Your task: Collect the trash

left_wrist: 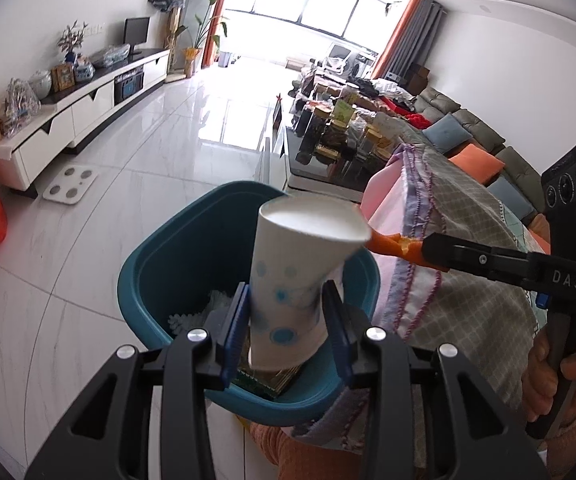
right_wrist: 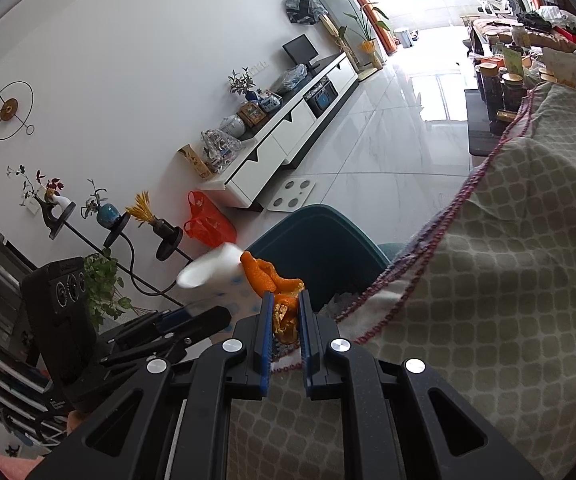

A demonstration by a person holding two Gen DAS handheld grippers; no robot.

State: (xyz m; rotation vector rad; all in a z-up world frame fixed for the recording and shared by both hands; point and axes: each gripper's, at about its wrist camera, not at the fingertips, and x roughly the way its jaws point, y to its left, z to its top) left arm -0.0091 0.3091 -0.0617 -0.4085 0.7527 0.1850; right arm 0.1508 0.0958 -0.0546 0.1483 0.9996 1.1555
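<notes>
You have the teal bin (left_wrist: 159,280) standing on the pale tiled floor (left_wrist: 167,152), tucked against the edge of the checked cloth (left_wrist: 472,280) that drapes the furniture beside it, so both of your hands can reach over its mouth from where you are. White scraps already lie at its bottom, which suggests the collecting is well under way.

Your left gripper (left_wrist: 285,312) has its blue pads pressed on either side of the paper cup (left_wrist: 288,280), white with blue dots, gripping it low on the body at a middling width. The cup's open mouth tips forward and away from you, and it hangs directly above the bin, so letting go there should drop it straight inside.

Your right gripper (right_wrist: 283,320) is pinched nearly closed on the orange peel (right_wrist: 275,284), a thin curled strip that needs that narrow hold to stay put. In the left wrist view the peel's free end sits just beside the cup's rim, over the far corner of the bin; whether it touches the cup you cannot tell. The peel looks light and floppy, so I would judge it better to bring it further over the opening before you release
</notes>
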